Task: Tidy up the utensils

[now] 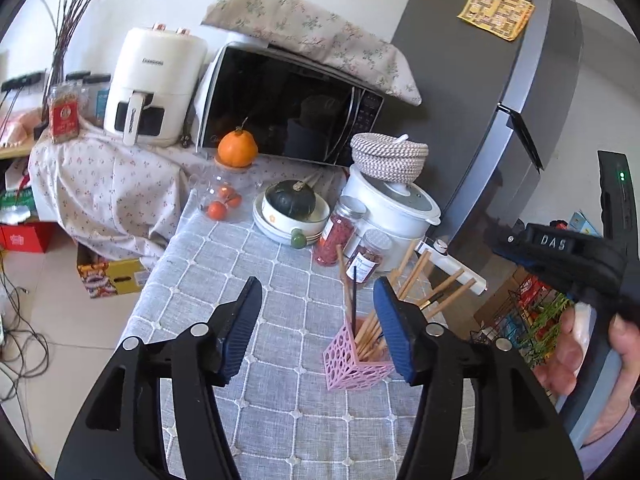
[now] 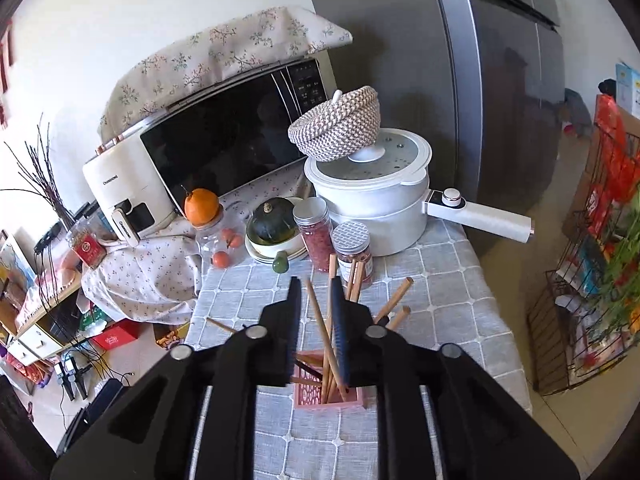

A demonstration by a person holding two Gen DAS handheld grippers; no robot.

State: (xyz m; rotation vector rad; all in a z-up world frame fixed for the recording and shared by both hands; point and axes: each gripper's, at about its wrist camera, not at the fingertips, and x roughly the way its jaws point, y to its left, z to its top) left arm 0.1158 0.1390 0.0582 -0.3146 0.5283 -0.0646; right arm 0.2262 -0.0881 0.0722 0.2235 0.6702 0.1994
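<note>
Looking down L cam, I saw the pink holder w/ wooden chopsticks at 5 o'clock on the grey tablecloth; left gripper stood wide, empty. Right gripper was narrowly parted around chopsticks, grip unclear.

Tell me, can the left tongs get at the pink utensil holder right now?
Probably yes: the left tongs stand open with bare tablecloth ahead, and the pink holder sits just beside their right finger.
</note>
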